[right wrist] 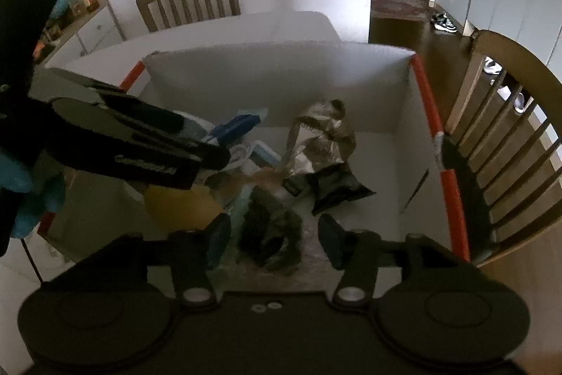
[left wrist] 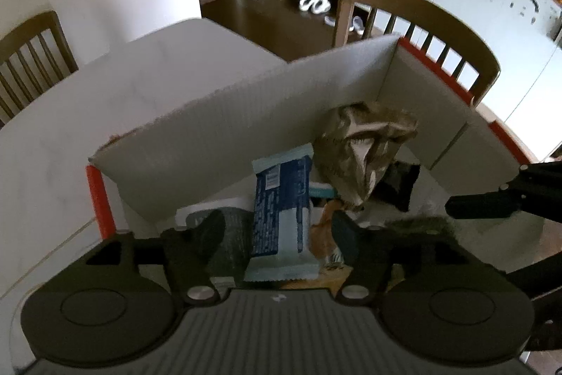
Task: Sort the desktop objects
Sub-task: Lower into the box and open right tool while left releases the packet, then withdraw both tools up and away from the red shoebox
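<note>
Left gripper (left wrist: 279, 232) hung spread over the blue-and-white foil snack wrapper (left wrist: 281, 217), jaws either side, not pinching. Right gripper (right wrist: 272, 239) also spread, above the dark crumpled packet (right wrist: 272, 234) near the box's front edge. Best bet imo: drop lower, square up, then pinch. Beyond: white corrugated cardboard box w/ orange corners (right wrist: 281, 86), white table (left wrist: 140, 69), wooden slat chairs (left wrist: 421, 23), dark floor.

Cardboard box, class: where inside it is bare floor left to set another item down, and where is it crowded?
Bare floor in the cardboard box lies along the right wall and in the far right corner, beyond the black packet. The left and middle are crowded: blue wrapper, crumpled silver bag, yellow object.
</note>
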### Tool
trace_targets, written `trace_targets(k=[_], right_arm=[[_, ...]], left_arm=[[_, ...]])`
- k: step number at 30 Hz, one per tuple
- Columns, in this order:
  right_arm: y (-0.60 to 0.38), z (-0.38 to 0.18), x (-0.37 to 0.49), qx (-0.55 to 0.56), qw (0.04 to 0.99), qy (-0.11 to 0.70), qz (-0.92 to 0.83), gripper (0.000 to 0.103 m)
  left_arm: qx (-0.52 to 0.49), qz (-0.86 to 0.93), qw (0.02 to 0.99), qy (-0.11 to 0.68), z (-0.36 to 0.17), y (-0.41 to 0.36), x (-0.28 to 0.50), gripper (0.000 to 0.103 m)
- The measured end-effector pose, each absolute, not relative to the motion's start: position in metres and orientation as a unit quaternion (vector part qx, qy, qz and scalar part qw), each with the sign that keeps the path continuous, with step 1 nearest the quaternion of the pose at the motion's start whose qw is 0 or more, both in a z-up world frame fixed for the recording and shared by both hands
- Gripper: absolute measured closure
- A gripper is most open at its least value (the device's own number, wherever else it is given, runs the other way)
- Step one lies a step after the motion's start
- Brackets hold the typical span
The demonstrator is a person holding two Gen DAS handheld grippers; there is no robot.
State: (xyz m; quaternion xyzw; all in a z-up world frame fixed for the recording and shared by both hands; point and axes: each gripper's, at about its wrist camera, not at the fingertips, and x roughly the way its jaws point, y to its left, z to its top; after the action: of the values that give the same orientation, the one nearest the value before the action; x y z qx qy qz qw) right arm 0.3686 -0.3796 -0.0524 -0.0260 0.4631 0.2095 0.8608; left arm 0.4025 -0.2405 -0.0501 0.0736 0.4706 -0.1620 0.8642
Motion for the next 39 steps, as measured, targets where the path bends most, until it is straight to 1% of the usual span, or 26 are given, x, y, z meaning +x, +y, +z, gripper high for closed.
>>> trace_targets(k=[1, 2, 9, 11, 30, 33, 35, 39], right_arm=[[-0.381, -0.051, 0.368, -0.022, 0.862, 0.462, 0.209, 0.042], [-0.383, -0.05, 0.368, -0.019, 0.863, 0.46, 0.209, 0.04], [-0.387, -0.042, 0.359, -0.017, 0.867, 0.452, 0.208, 0.037], [-0.389, -0.038, 0.357, -0.018, 0.869, 0.448, 0.209, 0.034], [-0.393, -0.003, 0.325, -0.015, 0.883, 0.408, 0.232, 0.032], [-0.394, 0.002, 0.32, -0.012, 0.885, 0.402, 0.235, 0.031], [-0.394, 0.006, 0.317, -0.014, 0.887, 0.397, 0.236, 0.027], [-0.394, 0.012, 0.311, -0.019, 0.89, 0.389, 0.236, 0.023]], left_arm=[[0.075, -0.157, 0.866, 0.469, -0.048, -0.24, 0.401, 0.032], [0.076, -0.153, 0.867, 0.468, -0.047, -0.239, 0.4, 0.031], [0.067, -0.145, 0.872, 0.463, -0.039, -0.23, 0.388, 0.031], [0.066, -0.144, 0.874, 0.46, -0.036, -0.231, 0.388, 0.031], [0.051, -0.15, 0.892, 0.424, 0.008, -0.225, 0.334, 0.03], [0.049, -0.148, 0.896, 0.415, 0.016, -0.223, 0.324, 0.027], [0.046, -0.147, 0.898, 0.411, 0.019, -0.223, 0.319, 0.025], [0.041, -0.146, 0.9, 0.408, 0.023, -0.22, 0.309, 0.024]])
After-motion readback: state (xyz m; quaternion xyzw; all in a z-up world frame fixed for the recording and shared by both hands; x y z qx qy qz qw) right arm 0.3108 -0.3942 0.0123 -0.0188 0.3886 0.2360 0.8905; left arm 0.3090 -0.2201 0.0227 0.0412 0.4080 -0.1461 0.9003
